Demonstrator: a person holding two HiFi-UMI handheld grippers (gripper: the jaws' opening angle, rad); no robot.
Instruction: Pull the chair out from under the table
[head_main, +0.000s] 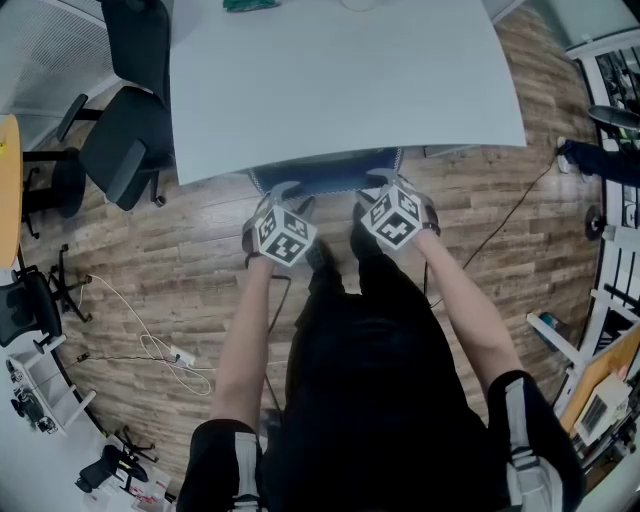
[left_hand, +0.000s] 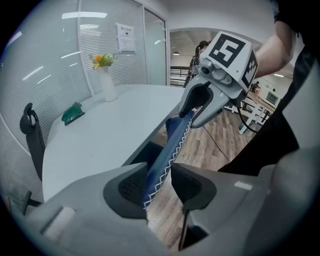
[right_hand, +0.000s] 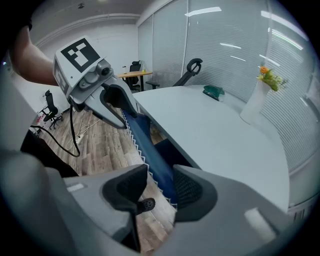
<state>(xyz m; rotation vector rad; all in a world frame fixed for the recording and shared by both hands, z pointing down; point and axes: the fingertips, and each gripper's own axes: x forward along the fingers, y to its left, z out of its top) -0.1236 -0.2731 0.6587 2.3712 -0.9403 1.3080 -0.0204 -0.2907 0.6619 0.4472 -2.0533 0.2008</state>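
Wood-plank floor (head_main: 180, 260) runs under a pale tabletop (head_main: 340, 80). The chair (head_main: 325, 175) sits tucked beneath the tabletop's near edge, with only the top rim of its blue backrest showing. At the left, the left claw (left_hand: 159, 176) is clenched on that rim. To the right, the right claw (right_hand: 159, 182) straddles the rim too, yet floor shows beside its near pad, so it looks not yet clenched. Best to seat that grip first, then draw both hands back evenly toward the person so the chair rolls out straight.
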